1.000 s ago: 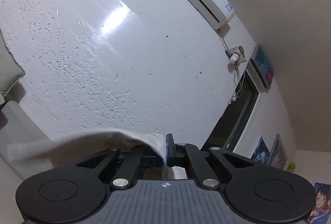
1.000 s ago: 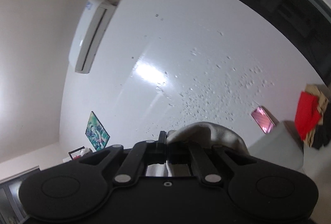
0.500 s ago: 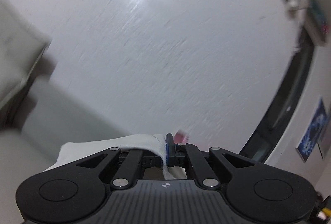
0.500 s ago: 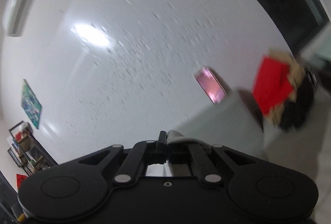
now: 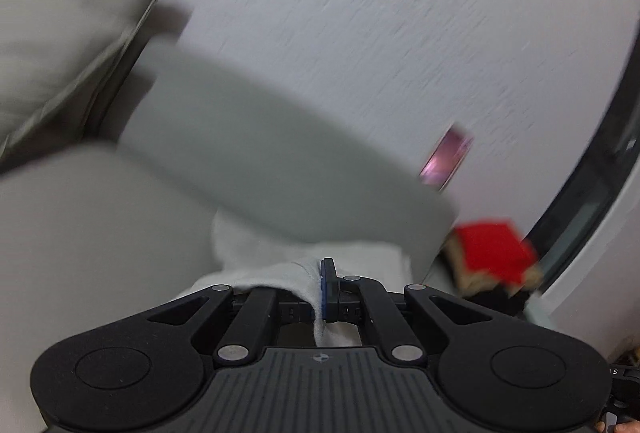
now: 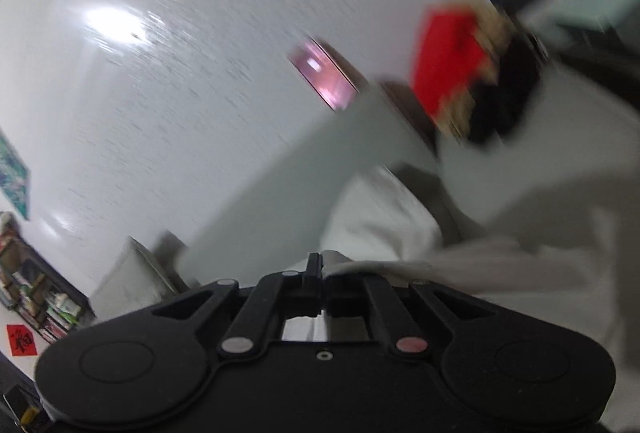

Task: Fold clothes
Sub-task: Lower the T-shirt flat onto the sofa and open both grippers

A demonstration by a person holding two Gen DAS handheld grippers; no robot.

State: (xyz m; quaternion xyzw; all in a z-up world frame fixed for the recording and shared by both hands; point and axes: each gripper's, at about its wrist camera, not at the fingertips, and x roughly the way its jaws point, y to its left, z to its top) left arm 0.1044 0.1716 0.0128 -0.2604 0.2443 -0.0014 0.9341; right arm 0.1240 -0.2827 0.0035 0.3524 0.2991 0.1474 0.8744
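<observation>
A white wall fills the far half of both wrist views, streaked by blur, with a dark window frame curving down its right side in the left view. Below it runs a grey sofa, its backrest crossing the scene and a pale cushion propped at the far left end. On the sofa's right end sits a stack of clothes, red on top with tan and black beneath, seemingly parked well apart from the seat where the work is going on. A pink-lit phone leans near the backrest's far right end. The task's thing, a white garment, lies partly spread on the sofa seat against the backrest, with its near edge lifted toward both cameras. The left gripper is clamped on a fold of that edge, the cloth draping down between its closed fingers; the right gripper is likewise pinched together on white cloth, which trails off to the right as a taut strip. Holding two points of one edge this way probably keeps the fabric stretched so it can be carried over the rest and laid flat; how many folds the garment already has cannot be told.
</observation>
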